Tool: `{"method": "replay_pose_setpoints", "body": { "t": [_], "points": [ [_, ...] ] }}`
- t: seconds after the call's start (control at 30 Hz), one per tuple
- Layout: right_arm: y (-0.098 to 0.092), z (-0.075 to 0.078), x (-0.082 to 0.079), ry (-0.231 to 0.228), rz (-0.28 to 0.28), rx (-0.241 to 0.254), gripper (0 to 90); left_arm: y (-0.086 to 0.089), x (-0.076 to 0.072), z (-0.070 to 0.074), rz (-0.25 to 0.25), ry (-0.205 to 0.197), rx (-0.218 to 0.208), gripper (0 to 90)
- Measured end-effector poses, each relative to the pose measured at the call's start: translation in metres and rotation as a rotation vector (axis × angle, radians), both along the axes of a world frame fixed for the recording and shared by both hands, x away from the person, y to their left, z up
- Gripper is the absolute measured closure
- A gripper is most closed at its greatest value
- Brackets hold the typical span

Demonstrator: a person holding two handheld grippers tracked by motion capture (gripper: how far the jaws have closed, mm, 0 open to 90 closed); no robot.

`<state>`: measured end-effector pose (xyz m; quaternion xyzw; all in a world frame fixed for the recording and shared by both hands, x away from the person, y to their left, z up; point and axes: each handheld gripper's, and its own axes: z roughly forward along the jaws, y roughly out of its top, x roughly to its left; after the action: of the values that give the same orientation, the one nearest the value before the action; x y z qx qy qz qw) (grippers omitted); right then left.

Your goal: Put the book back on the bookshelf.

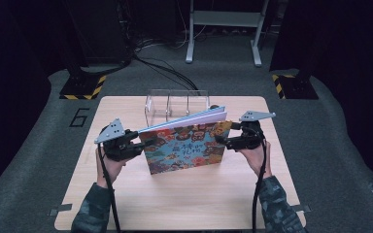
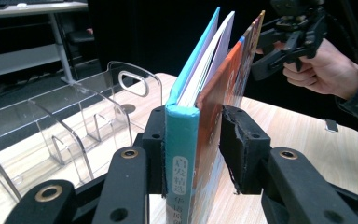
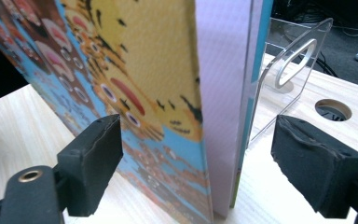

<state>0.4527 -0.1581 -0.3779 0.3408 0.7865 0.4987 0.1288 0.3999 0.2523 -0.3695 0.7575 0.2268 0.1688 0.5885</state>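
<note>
A picture book (image 1: 184, 145) with a colourful cartoon cover stands upright on its lower edge on the wooden table (image 1: 175, 204), its covers slightly fanned. My left gripper (image 1: 143, 141) is shut on the book at its spine end. In the left gripper view both pads press the book (image 2: 182, 140), one on the blue back cover and one on the orange front cover. My right gripper (image 1: 223, 138) stands open astride the book's other end. In the right gripper view the book (image 3: 168, 70) sits between the pads, and the right pad (image 3: 317, 163) is well clear of it.
A clear acrylic book rack (image 1: 175, 102) with several dividers stands just behind the book, near the table's far edge. A round cable hole (image 3: 333, 109) lies in the table beside the rack. Cables and a metal stand are on the floor beyond.
</note>
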Motion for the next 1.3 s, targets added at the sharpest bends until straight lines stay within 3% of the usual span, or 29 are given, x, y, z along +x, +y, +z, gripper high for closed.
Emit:
{"method": "replay_pose_setpoints", "body": {
  "t": [0.3, 0.5, 0.57, 0.63, 0.97, 1.03, 1.17, 1.3],
  "points": [
    [0.01, 0.001, 0.017, 0.01, 0.037, 0.038, 19.7, 0.0, -0.001, 0.002, -0.04, -0.008, 0.019, 72.9],
    [0.016, 0.002, 0.02, -0.007, 0.003, 0.005, 24.6, -0.001, 0.0, 0.002, -0.026, 0.019, -0.003, 74.3],
    [0.016, 0.003, 0.021, -0.006, 0.011, 0.017, 28.5, -0.003, 0.002, 0.004, -0.043, 0.017, -0.021, 68.8],
    [0.018, 0.003, 0.021, -0.014, 0.007, 0.006, 27.7, -0.006, 0.003, 0.006, -0.047, 0.019, -0.013, 63.7],
    [0.018, 0.002, 0.021, -0.014, -0.001, 0.01, 27.9, -0.02, 0.011, 0.012, -0.076, 0.044, -0.016, 58.8],
    [0.015, -0.001, 0.018, -0.02, -0.013, 0.009, 26.7, -0.023, 0.012, 0.013, -0.086, 0.043, -0.013, 60.4],
    [0.005, -0.009, 0.013, -0.01, -0.039, 0.011, 23.0, -0.03, 0.012, 0.016, -0.092, 0.041, 0.036, 64.2],
    [-0.023, -0.03, -0.001, 0.009, -0.132, -0.049, 17.8, -0.034, 0.012, 0.018, -0.087, 0.031, 0.061, 72.8]
  ]
}}
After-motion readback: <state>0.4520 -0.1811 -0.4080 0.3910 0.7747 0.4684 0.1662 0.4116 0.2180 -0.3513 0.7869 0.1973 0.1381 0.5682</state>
